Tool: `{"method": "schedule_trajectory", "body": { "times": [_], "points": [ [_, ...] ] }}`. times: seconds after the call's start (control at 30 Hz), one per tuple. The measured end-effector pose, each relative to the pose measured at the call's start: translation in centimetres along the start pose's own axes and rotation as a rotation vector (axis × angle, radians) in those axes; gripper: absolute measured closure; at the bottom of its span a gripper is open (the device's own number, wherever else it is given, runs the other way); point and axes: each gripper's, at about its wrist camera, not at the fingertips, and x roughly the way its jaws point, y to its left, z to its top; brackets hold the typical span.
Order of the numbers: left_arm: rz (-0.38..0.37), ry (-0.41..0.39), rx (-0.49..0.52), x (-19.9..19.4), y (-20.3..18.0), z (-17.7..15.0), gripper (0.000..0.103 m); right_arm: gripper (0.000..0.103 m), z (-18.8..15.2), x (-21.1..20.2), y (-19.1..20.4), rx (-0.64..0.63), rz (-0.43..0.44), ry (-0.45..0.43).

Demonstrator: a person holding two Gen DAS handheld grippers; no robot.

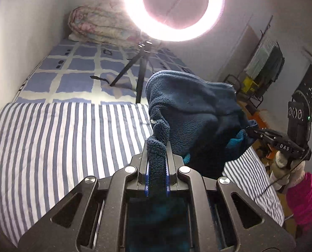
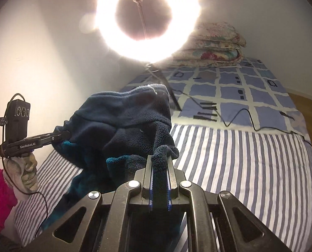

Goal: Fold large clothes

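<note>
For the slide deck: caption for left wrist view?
Left gripper pinching dark blue fleece garment above striped bedsheet.

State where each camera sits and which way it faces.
Left wrist: on the left hand-held gripper, facing along the striped sheet; the right hand-held gripper and gloved hand show.
Right wrist: on the right hand-held gripper, facing likewise; the left one shows.
Shared: navy fleece garment pinched by both, ring light, folded quilt.
</note>
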Motion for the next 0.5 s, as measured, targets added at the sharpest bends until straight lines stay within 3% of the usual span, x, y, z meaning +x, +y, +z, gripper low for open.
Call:
{"method": "schedule_trajectory", "body": {
  "times": [0.2, 0.5],
  "points": [
    [-0.014, 0.01, 0.007, -4.3, -2.4, -4.1, 0.095, 0.096, -4.0, -4.3, 2.0, 0.004, 0.003, 0.012],
    [0.01, 0.07, 0.041, -7.7, -4.4, -11.0, 0.095, 0.096, -11.8, -8.7, 5.7, -0.008, 0.003, 0.047]
  ]
}}
